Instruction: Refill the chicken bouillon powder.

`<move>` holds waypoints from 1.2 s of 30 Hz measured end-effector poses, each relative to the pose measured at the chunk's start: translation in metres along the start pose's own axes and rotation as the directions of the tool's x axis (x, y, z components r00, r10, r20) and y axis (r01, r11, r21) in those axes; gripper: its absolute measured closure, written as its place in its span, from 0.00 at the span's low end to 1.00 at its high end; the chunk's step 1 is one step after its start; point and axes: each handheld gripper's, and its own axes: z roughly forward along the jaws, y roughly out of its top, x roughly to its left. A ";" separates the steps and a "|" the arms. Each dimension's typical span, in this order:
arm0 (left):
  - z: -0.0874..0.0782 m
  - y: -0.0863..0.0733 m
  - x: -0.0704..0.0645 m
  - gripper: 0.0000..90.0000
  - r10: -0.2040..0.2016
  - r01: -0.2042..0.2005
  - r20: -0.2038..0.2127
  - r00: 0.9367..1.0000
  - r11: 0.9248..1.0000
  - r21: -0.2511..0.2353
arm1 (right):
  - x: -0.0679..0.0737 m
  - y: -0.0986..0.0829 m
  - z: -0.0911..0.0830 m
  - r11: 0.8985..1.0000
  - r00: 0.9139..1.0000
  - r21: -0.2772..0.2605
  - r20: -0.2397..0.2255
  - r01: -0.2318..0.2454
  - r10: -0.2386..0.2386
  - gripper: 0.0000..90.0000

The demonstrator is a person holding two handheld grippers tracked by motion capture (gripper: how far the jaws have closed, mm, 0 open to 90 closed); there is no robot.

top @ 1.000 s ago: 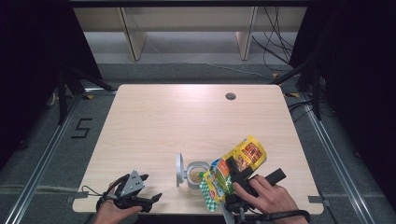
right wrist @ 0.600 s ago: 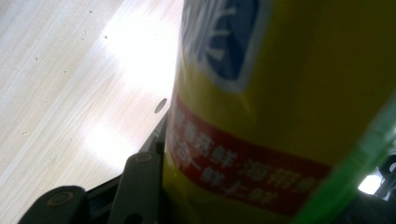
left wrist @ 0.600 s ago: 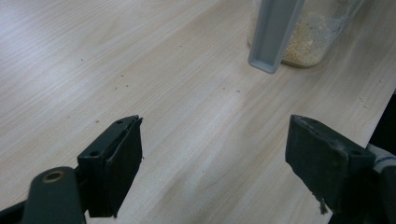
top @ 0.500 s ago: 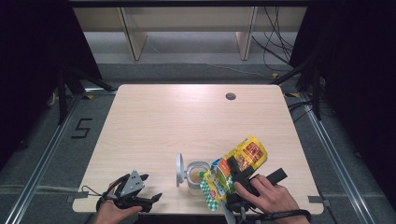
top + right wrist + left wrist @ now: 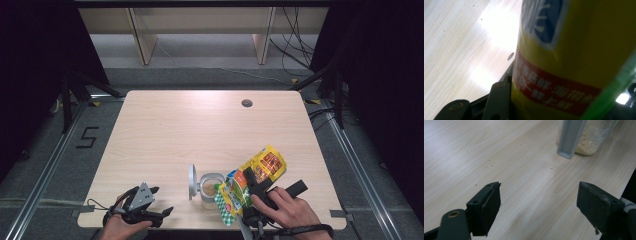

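A yellow and green snack bag (image 5: 257, 172) is held tilted, its green end over a clear jar (image 5: 208, 188). The jar holds pale crumbs and its grey lid (image 5: 192, 182) stands flipped open on its left. My right gripper (image 5: 252, 186) is shut on the snack bag near the table's front edge. In the right gripper view the bag (image 5: 579, 50) looms close, with one black finger (image 5: 499, 100) pressed against it. My left gripper (image 5: 161, 201) rests open at the front left, nothing between its jaws. In the left gripper view (image 5: 537, 195) the jar (image 5: 590, 141) and lid (image 5: 571, 137) stand ahead.
The light wooden table (image 5: 200, 130) has a round cable hole (image 5: 246, 103) at the back right. The table's front edge runs just below both hands. Wooden furniture legs and cables stand on the floor behind the table.
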 end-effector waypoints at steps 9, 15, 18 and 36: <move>0.001 0.000 -0.001 0.21 -0.014 0.014 -0.001 1.000 1.000 -0.010 | 0.000 0.002 0.001 1.000 1.000 0.007 0.002 0.015 -0.016 0.67; 0.001 -0.001 0.000 0.21 -0.010 0.010 -0.007 1.000 1.000 -0.016 | 0.000 0.001 0.000 1.000 1.000 0.005 0.010 0.012 -0.012 0.67; 0.001 -0.001 -0.001 0.21 -0.010 0.010 -0.005 1.000 1.000 -0.018 | -0.001 0.001 -0.001 1.000 1.000 0.011 0.006 0.018 -0.018 0.67; 0.002 -0.001 -0.001 0.21 -0.017 0.017 -0.002 1.000 1.000 -0.021 | 0.002 0.000 0.001 1.000 1.000 0.016 0.000 0.014 -0.014 0.67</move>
